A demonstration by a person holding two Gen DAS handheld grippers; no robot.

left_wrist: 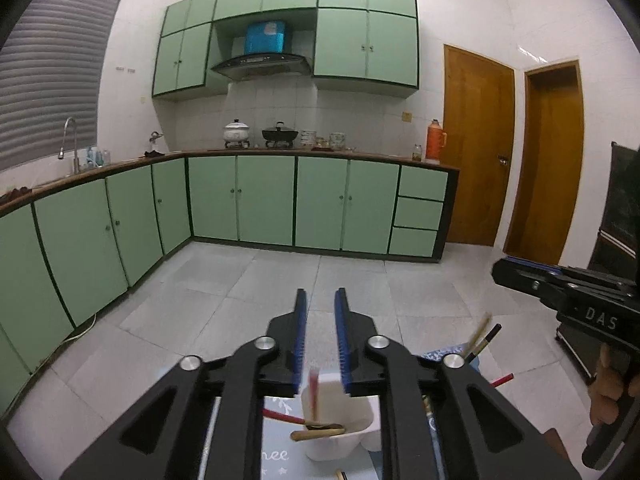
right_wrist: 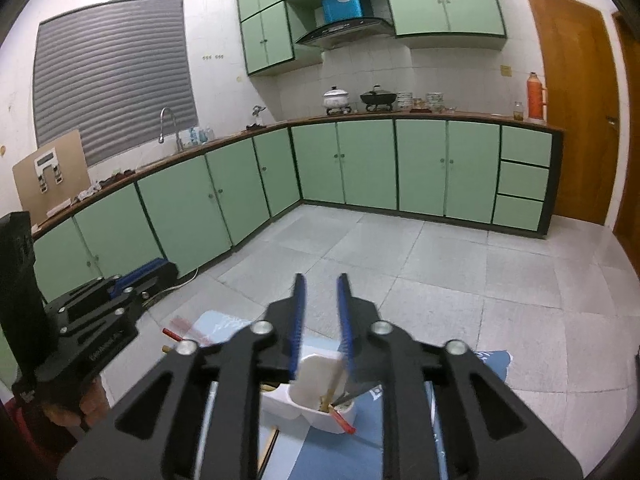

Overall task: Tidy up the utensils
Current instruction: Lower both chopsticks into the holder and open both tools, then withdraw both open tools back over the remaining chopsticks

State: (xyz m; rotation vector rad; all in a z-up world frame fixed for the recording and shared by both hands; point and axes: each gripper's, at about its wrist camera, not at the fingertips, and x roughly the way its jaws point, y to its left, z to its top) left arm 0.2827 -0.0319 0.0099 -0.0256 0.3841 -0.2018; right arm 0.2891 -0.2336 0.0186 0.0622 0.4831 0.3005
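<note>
While both hover level above the white holder (left_wrist: 340,420) | left tongs (left_wrist: 321,340) spread — right tongs (right_wrist: 320,320) spread

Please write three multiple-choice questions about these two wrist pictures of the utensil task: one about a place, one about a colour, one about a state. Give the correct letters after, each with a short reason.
1. Where does the white holder stand?
A. on the kitchen counter
B. on a blue mat, below the grippers
C. inside the sink

2. What colour are the pads on the gripper fingers?
A. blue
B. orange
C. white

3. How do the jaws of the left gripper stand?
A. shut on a chopstick
B. shut on the holder's rim
C. open, with nothing between them

Answers:
1 B: the blue mat lies under the holder in both views, low in the frame beneath the fingers.
2 A: both grippers show blue ribbed pads.
3 C: floor tiles show through the gap between the fingers; the right gripper stands the same.
</note>
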